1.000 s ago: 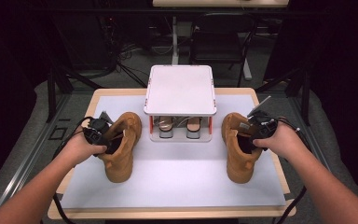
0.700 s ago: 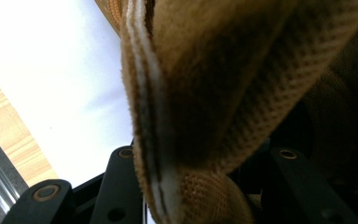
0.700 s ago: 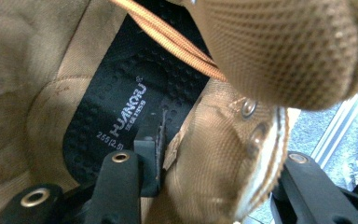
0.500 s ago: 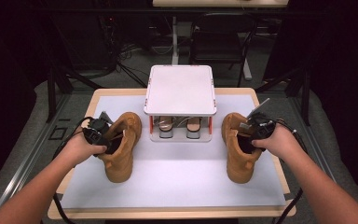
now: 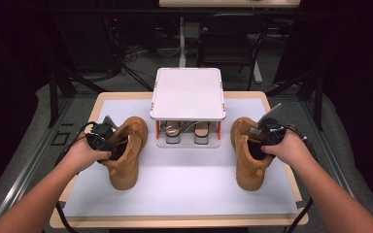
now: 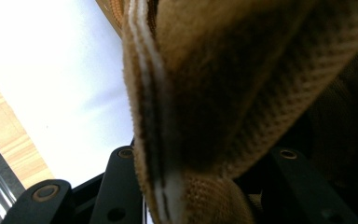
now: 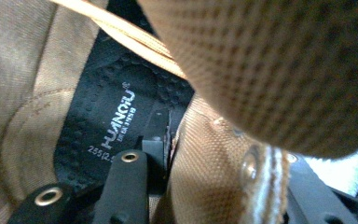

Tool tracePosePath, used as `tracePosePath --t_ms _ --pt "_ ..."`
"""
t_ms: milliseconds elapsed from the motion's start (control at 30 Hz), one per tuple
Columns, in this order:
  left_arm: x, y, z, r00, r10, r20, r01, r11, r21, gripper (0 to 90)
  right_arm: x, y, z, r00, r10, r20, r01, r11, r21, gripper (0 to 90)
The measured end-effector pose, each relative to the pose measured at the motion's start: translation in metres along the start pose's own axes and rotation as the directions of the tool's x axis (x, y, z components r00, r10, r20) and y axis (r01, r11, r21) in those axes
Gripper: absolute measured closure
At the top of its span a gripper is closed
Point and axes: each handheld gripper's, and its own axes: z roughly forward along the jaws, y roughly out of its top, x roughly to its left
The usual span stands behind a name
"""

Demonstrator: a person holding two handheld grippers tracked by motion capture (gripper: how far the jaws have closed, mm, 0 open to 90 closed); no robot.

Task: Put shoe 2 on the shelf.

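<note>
Two tan boots stand on the white mat [image 5: 184, 189], toes toward me. The left boot [image 5: 126, 162] has its padded collar [image 6: 205, 84] between the jaws of my left gripper [image 5: 108, 141], which is shut on it, one jaw inside the opening and one outside. The right boot [image 5: 250, 165] is taken the same way by my right gripper [image 5: 262, 138]. Its jaws have just been closing on the boot's side wall [image 7: 214, 154], with one finger [image 7: 126, 182] inside over the black insole [image 7: 107, 116]. Both boots rest on the mat.
A white-topped low rack [image 5: 187, 92] stands at the middle back of the table, with a pair of shoes [image 5: 187, 132] under its top. The wooden table edge [image 5: 175, 223] runs in front. Dark chairs and cables lie beyond the table.
My right hand has shifted slightly at the right boot's collar. The left hand and both boots have stayed where they were.
</note>
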Motion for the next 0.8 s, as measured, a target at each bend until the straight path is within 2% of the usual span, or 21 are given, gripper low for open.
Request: tracePosePath --t_ms 67,300,433,633,733,800 --pt "0.0007 0.0000 0.0002 1.0000 -0.009 0.003 0.009 1.0000 0.002 62.8 0.0008 -0.0007 0.0016 0.9996 0.025 0.011 -0.024 1.000 -0.013 60.2" --pt "-0.0003 0.0002 0.0006 0.9999 -0.014 -0.002 0.014 0.9999 -0.001 63.2 0.0011 -0.0011 0.0018 0.9991 0.030 0.031 -0.029 1.000 -0.010 59.0" --pt "-0.0005 0.0001 0.0007 0.9998 -0.019 -0.002 0.019 0.9998 -0.004 64.2 0.0032 -0.0013 0.0025 0.9997 0.026 -0.005 -0.026 1.000 -0.015 71.1" --pt "-0.0028 0.0013 0.0007 0.9997 -0.018 -0.017 0.018 0.9998 0.001 67.1 0.0034 -0.0006 0.0015 0.9999 0.005 -0.009 -0.005 1.000 0.008 75.3" --pt "-0.0043 0.0016 0.0006 0.9995 -0.018 -0.027 0.018 0.9998 0.002 70.1 0.0035 -0.0007 0.0017 0.9999 0.010 -0.011 -0.009 1.000 0.007 77.3" --pt "-0.0040 0.0015 0.0007 0.9993 -0.019 -0.031 0.019 0.9998 0.000 71.8 0.0045 -0.0013 0.0030 0.9993 0.032 -0.019 -0.032 0.999 -0.013 78.3"
